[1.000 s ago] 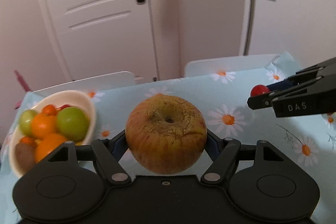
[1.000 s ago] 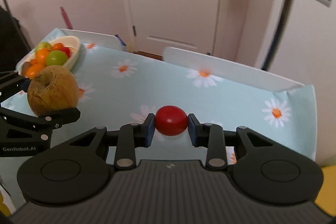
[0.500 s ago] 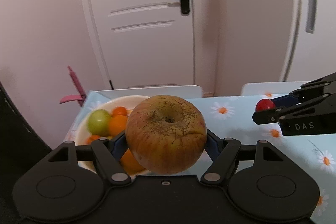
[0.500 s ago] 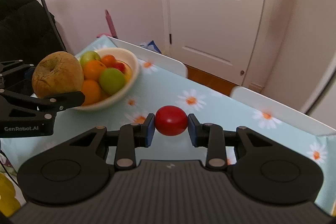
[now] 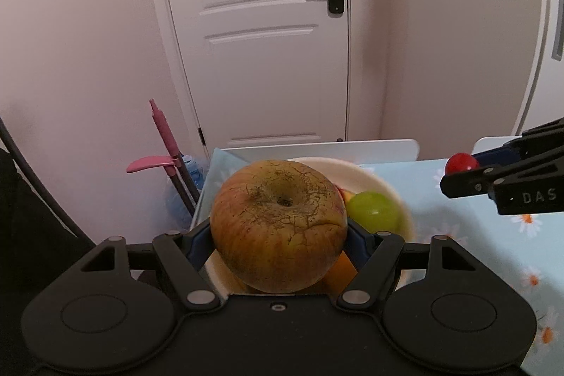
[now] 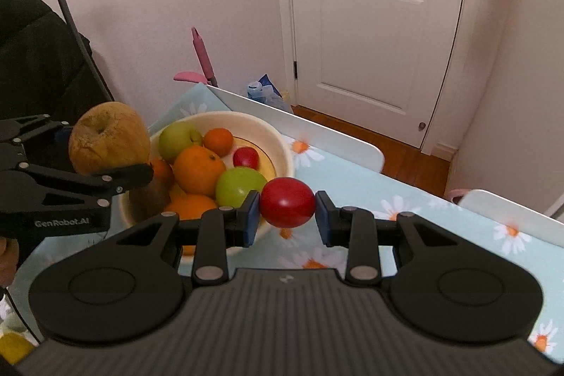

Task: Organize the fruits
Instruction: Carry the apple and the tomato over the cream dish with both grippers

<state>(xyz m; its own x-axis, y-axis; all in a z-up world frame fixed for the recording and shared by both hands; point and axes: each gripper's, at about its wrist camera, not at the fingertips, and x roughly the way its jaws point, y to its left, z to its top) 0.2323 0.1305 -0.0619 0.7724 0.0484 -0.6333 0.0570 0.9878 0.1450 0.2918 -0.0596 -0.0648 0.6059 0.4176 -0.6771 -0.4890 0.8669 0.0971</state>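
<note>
My left gripper (image 5: 278,235) is shut on a large wrinkled brown-yellow apple (image 5: 278,224), held in the air over the near left part of a cream bowl (image 5: 380,180). From the right wrist view the same apple (image 6: 107,136) hangs at the bowl's (image 6: 282,147) left rim. My right gripper (image 6: 287,212) is shut on a small red fruit (image 6: 287,201), just off the bowl's right side. That red fruit (image 5: 460,162) also shows at the right of the left wrist view. The bowl holds green apples (image 6: 239,185), oranges (image 6: 197,170) and a small red fruit (image 6: 245,157).
The bowl stands at the left end of a table with a light blue daisy cloth (image 6: 440,210). White chair backs (image 6: 317,133) line the far edge. A pink mop (image 6: 202,59) and a water bottle (image 6: 264,90) stand by the wall, beside a white door (image 6: 370,23).
Both grippers have carried their fruits leftward along the table. The bowl, once far off at the left, now lies right under the apple and beside the red fruit.
</note>
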